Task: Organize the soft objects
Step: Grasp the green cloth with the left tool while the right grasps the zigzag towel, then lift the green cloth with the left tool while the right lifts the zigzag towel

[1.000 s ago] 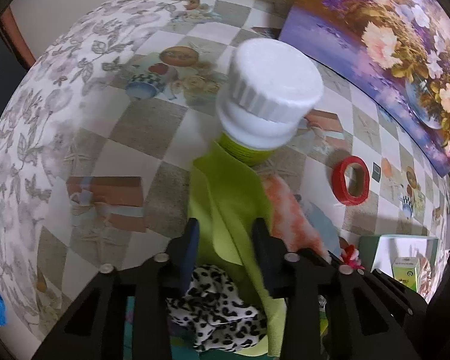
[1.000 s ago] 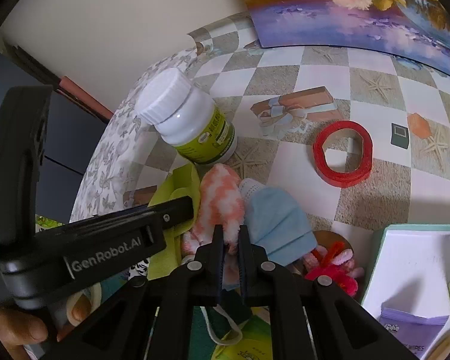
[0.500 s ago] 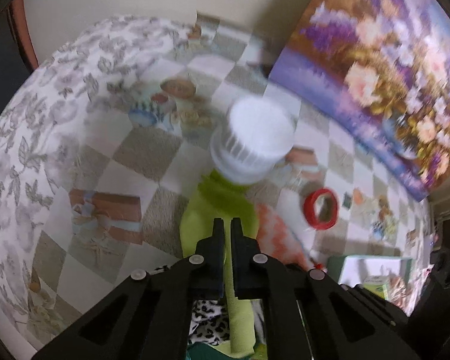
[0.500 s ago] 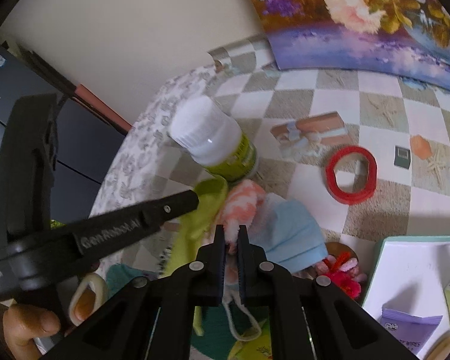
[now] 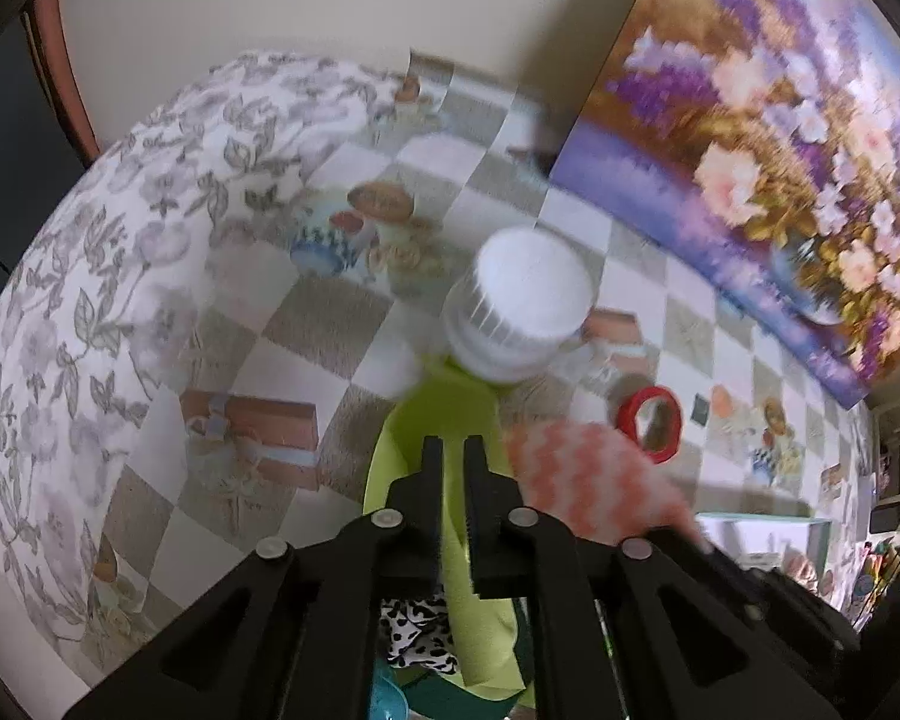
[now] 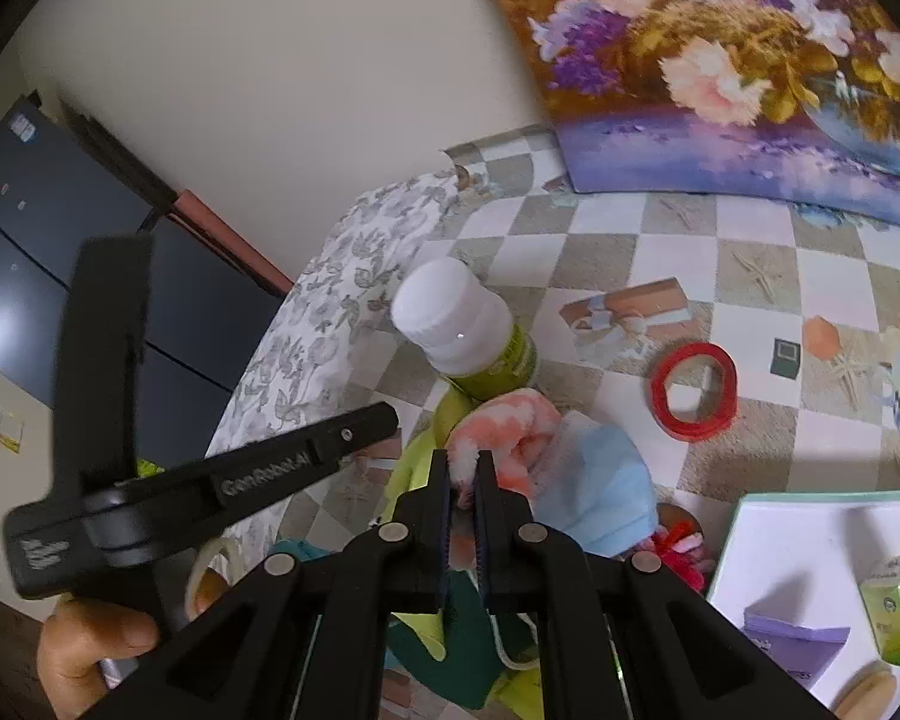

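Between the matt black plastic fingers of the left gripper (image 5: 453, 468) hangs a smooth lime-green felt-like cloth (image 5: 444, 414). The matt black plastic right gripper (image 6: 462, 474) pinches a fluffy orange-and-white fleece cloth (image 6: 504, 426). Just right of it lies a soft pale-blue fabric face mask (image 6: 600, 486). Ahead stands a glossy white-capped plastic bottle (image 6: 456, 324) on smooth checked oilcloth (image 6: 750, 276).
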`<state>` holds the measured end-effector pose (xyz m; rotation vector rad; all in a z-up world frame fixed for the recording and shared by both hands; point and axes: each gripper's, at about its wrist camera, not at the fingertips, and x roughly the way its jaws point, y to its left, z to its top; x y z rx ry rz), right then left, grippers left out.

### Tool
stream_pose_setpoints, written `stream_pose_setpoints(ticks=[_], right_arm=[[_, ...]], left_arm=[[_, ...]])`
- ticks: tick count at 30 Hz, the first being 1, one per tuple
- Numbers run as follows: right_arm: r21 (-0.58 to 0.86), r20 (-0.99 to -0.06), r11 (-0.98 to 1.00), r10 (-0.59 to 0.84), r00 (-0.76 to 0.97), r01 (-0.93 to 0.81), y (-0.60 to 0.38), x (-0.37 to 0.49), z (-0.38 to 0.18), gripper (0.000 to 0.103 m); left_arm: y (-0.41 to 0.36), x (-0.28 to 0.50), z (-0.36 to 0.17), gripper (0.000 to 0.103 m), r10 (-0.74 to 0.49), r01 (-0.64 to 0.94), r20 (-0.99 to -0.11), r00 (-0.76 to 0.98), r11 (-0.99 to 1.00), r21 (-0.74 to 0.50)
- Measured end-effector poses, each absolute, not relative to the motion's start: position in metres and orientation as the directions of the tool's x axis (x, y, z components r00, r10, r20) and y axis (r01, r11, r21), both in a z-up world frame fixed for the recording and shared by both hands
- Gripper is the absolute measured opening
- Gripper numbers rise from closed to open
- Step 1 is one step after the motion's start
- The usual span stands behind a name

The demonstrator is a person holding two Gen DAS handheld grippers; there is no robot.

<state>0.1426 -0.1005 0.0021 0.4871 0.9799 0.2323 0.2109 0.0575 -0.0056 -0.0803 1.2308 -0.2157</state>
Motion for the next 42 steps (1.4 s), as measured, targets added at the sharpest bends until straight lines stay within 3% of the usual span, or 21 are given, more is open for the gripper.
stream_pose_setpoints(ticks=[3, 14, 15, 19, 21, 34, 42], right_arm=[[0.493, -0.74, 0.869, 0.4, 0.54, 0.031, -0.103, 0.141, 0.001, 0.007], [0.487, -0.764, 0.871, 0.391, 0.513, 0.061, -0.109, 0.141, -0.01, 0.007], [0.487, -0.765, 0.871, 0.391, 0.512, 0.062, -0.109, 0.141, -0.011, 0.007], [0.486, -0.77, 0.871, 0.39, 0.505, 0.07, -0.109, 0.142, -0.015, 0.007], [0.489, -0.77, 0.869, 0.389, 0.505, 0.075, -0.11, 0.142, -0.016, 0.007], [0.536, -0.701, 0.844, 0.435, 0.566, 0.016, -0.103, 0.138, 0.008, 0.007], [0.588, -0.573, 0.804, 0.492, 0.655, -0.089, -0.102, 0.124, 0.055, 0.007]], left_arm=[[0.056, 0.212, -0.014, 0.051, -0.208, 0.113, -0.931, 0.3, 0.977, -0.181], [0.045, 0.212, -0.041, 0.052, -0.186, 0.128, -0.955, 0.231, 0.979, -0.159], [0.044, 0.212, -0.044, 0.049, -0.184, 0.125, -0.957, 0.225, 0.979, -0.159], [0.047, 0.212, -0.052, 0.016, -0.198, 0.099, -0.957, 0.21, 0.979, -0.181], [0.048, 0.212, -0.053, 0.011, -0.198, 0.09, -0.957, 0.214, 0.979, -0.183], [0.065, 0.212, -0.022, 0.006, -0.205, 0.047, -0.925, 0.321, 0.979, -0.2], [0.071, 0.205, 0.026, 0.006, -0.224, 0.06, -0.872, 0.436, 0.974, -0.22]])
